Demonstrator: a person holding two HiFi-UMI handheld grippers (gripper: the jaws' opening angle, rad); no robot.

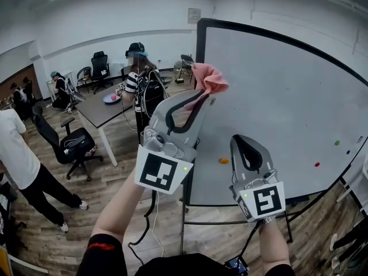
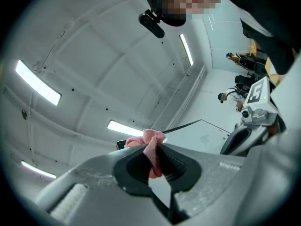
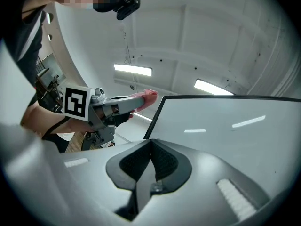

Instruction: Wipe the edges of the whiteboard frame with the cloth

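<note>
Right gripper [image 3: 151, 147] low, jaws closed, empty; left gripper [image 1: 201, 94] raised, clamping cloth [image 1: 210, 78] near whiteboard frame [image 1: 199, 39]

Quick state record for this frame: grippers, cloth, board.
left gripper: shut on pink cloth, raised
right gripper: shut, nothing between its jaws, lower, in front of the board
cloth position: beside the left edge of the whiteboard frame, near the top; contact unclear
board surface: orange magnet low on it

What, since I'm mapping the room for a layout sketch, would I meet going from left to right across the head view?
In order: black office chair → pink cloth → right gripper → red magnet → green magnet.
</note>
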